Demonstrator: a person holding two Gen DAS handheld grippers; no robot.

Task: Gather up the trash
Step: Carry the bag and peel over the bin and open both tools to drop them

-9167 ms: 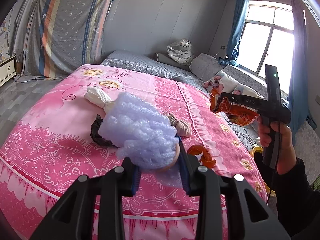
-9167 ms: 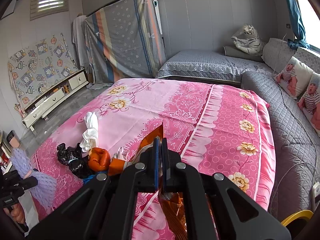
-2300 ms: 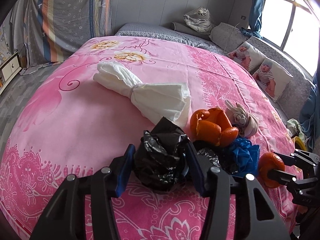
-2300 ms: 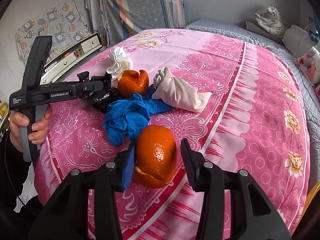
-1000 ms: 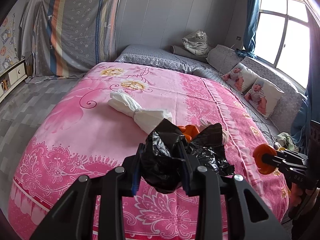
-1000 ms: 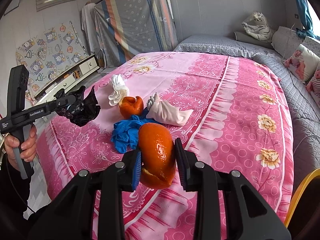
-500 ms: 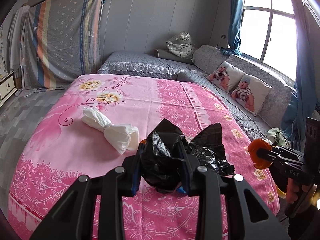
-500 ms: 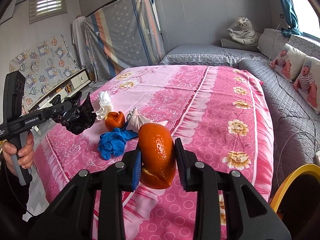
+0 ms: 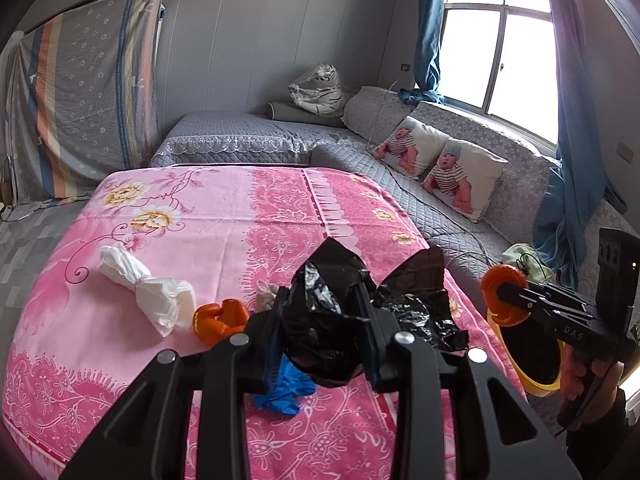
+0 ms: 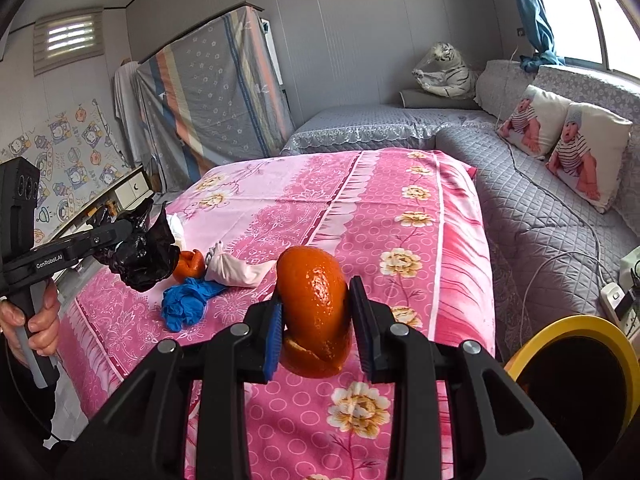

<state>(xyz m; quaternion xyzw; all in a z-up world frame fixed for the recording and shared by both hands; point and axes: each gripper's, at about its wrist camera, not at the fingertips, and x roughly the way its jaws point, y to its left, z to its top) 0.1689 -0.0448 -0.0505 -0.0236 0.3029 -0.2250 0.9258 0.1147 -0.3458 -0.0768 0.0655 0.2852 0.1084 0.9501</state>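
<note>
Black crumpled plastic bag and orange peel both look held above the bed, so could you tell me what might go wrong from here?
The black crumpled plastic bag hangs loosely out of the left claw, so it may snag or slip. The curled orange peel in the right claw could pop out before reaching the yellow-rimmed bin.

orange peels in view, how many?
2. One orange peel is clamped in the right gripper; the other peel lies on the pink bed beside the white wad. More may be hidden.

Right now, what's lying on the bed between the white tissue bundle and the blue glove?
An orange peel lies between the white tissue bundle and the blue glove, seen in the left wrist view.
</note>
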